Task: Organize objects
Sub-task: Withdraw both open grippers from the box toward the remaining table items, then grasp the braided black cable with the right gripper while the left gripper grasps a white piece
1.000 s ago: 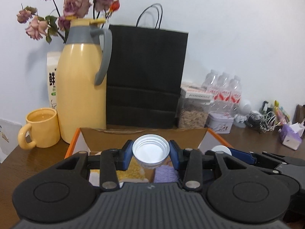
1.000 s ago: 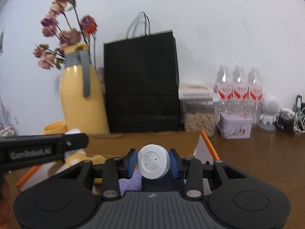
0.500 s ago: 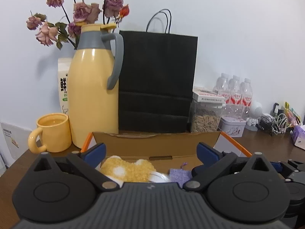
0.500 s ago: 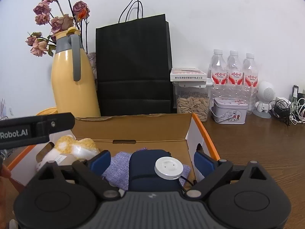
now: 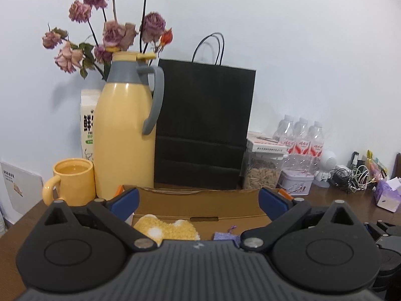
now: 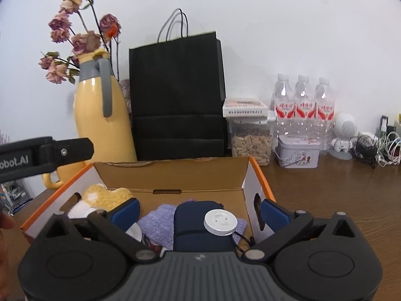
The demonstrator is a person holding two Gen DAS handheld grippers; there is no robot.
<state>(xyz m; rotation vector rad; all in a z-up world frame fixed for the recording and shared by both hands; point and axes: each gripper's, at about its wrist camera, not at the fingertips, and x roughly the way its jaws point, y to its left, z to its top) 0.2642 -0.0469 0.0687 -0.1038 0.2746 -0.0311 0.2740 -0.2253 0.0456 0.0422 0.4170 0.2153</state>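
An open cardboard box with orange edges stands on the wooden table; it also shows in the left wrist view. Inside lie a yellow fluffy item, a purple knitted pouch, a navy case and a white round disc resting on the case. My right gripper is open and empty above the box's near side. My left gripper is open and empty above the box; the yellow item and pouch show below it.
Behind the box stand a yellow thermos with dried flowers, a yellow mug, a black paper bag, a seed jar, water bottles, a tin and tangled cables.
Both grippers have opened and let go: the left dropped a white cap, the right left the white disc on the navy case. Both have then lifted back from the box.
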